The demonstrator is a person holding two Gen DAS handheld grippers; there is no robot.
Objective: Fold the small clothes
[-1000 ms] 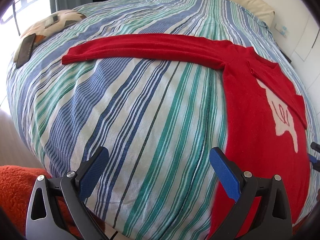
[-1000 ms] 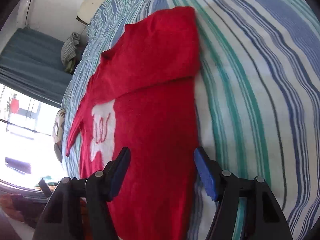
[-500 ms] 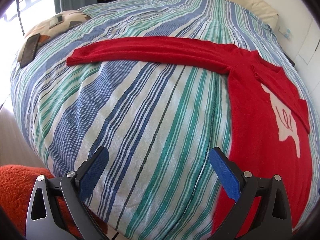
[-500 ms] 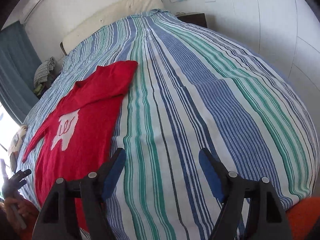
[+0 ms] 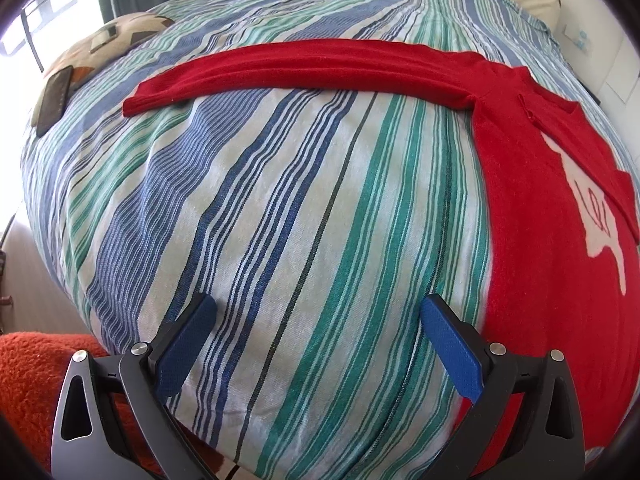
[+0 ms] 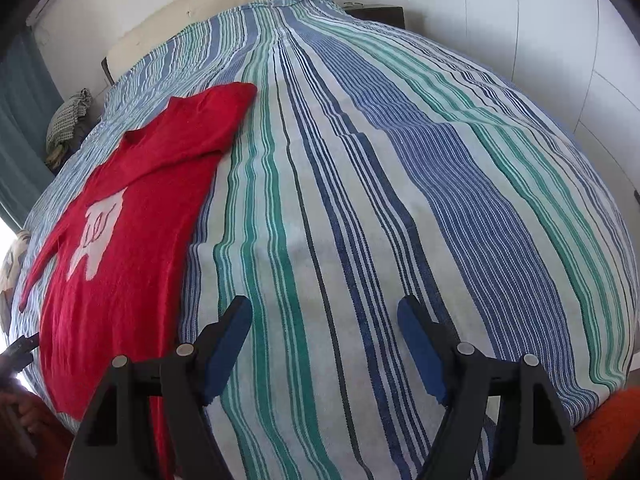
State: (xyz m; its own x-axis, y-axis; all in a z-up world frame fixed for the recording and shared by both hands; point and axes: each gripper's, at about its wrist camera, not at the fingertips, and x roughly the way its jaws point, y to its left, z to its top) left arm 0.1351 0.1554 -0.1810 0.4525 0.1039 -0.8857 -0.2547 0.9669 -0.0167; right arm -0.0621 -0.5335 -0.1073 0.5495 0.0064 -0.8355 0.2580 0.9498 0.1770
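My left gripper [image 5: 318, 322] and right gripper [image 6: 324, 324] both gape wide with nothing in them, over the striped bed [image 6: 400, 180]. The red sweater [image 5: 532, 240] lies flat between them, one sleeve [image 5: 304, 68] stretched sideways, the other folded across its chest

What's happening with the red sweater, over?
Left gripper open, right gripper open, both empty. Red sweater flat on striped bedspread, one sleeve folded in, other outstretched. Nothing blocking.
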